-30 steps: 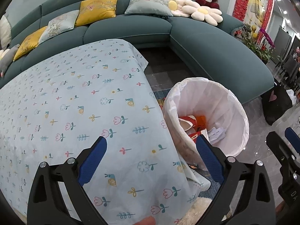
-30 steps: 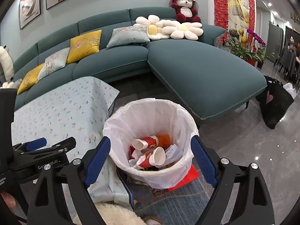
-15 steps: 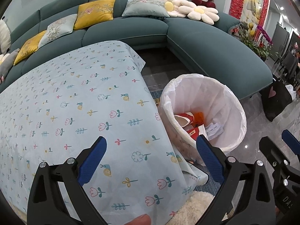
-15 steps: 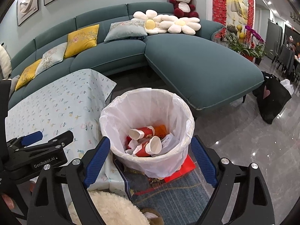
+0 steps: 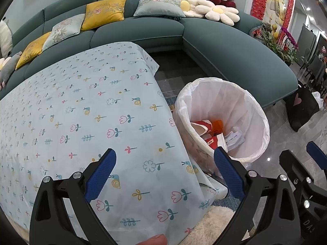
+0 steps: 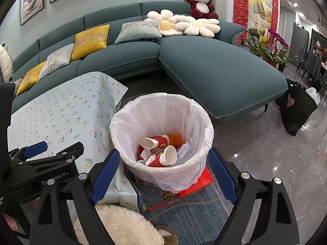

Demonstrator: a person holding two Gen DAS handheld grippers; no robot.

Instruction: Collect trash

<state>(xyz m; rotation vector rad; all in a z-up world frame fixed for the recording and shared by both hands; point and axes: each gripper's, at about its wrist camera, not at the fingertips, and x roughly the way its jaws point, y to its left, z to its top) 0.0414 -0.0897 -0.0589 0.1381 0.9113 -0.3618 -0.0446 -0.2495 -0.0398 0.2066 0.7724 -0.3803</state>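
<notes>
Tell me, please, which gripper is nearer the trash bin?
Right. The right gripper hangs open just before the trash bin; the left gripper hangs over the tablecloth beside it.

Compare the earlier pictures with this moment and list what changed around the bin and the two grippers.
Almost nothing. The views drift slightly: the trash bin sits a little higher and further left in the right wrist view than a second ago. Nothing was taken hold of or let go. The left gripper and right gripper stay wide open and empty, the red cups lie in the bin as before, and the tablecloth shows no trash.
</notes>
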